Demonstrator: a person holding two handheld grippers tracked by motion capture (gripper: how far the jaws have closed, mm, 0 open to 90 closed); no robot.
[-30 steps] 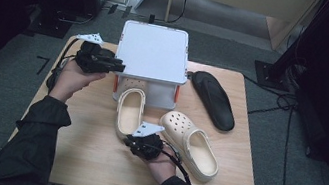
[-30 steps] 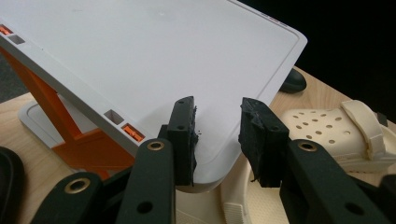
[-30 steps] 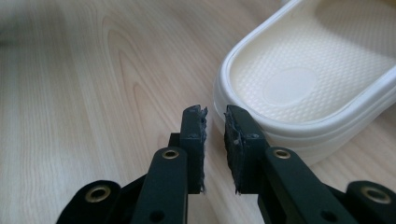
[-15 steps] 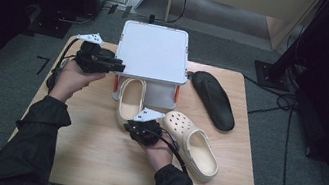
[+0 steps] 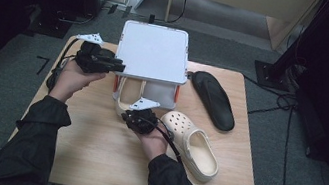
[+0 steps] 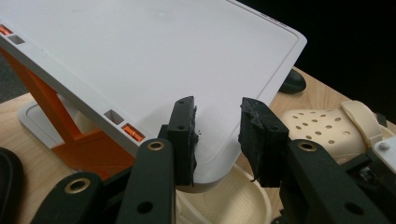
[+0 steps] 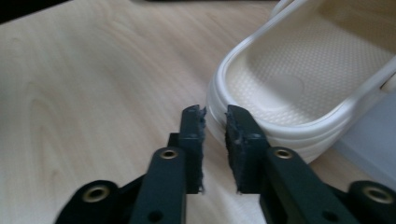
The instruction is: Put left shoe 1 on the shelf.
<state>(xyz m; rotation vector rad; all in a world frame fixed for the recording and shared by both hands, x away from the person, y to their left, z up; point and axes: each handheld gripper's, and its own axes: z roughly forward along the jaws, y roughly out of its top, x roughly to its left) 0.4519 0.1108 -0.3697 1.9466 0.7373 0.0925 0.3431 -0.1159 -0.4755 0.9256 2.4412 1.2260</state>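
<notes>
On the wooden worktop (image 5: 92,151), the right gripper (image 7: 215,122) rests at the heel of a cream clog (image 7: 299,88) half under a white rack shelf (image 5: 153,52), fingers slightly apart, having just been opening. The left gripper (image 6: 217,123) has its fingers parted astride the shelf's corner.

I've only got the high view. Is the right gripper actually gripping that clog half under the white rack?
Observer: No. The right gripper view shows the right gripper with its jaws slightly apart and nothing between them, tips right at the clog heel rim.
Operator: And the left gripper?
Observer: In the left gripper view, the left gripper straddles the front corner of the white top panel. I can't tell whether the pads press on it.
</notes>
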